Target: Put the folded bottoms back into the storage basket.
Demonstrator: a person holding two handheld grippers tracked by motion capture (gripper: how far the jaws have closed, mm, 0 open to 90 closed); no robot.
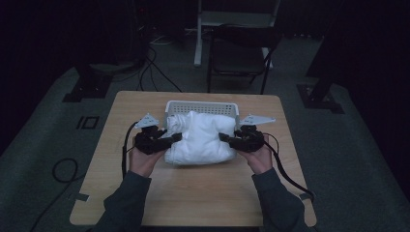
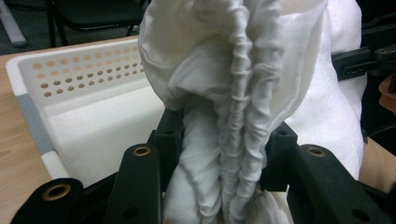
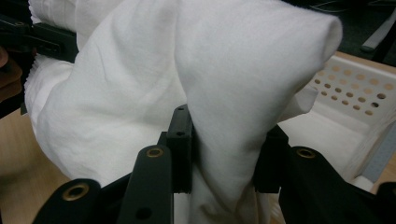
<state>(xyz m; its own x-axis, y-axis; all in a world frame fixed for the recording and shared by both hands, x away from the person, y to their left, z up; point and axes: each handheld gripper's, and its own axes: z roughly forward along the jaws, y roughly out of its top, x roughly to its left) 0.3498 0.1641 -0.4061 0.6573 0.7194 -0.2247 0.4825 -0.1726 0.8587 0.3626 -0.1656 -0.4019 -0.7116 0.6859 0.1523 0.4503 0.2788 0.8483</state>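
A bundled white cloth [image 1: 202, 138] hangs between my two grippers over the wooden table [image 1: 193, 193], its far part over the front of a white perforated basket [image 1: 203, 106]. My left gripper [image 1: 175, 137] is shut on the cloth's left side; in the left gripper view a crumpled fold of the cloth [image 2: 224, 140] is pinched between the black jaws. At the cloth's right side my right gripper [image 1: 223, 137] is shut on it too, a smooth fold of the cloth [image 3: 224, 140] clamped between its jaws. The basket wall [image 2: 84, 74] stands just behind the cloth, and the basket [image 3: 355, 84] also lies behind it on the right.
A black folding chair [image 1: 239, 53] stands beyond the table's far edge. Cables [image 1: 145, 72] lie on the grey floor at the far left. Bare tabletop lies in front of the cloth, between the person's forearms.
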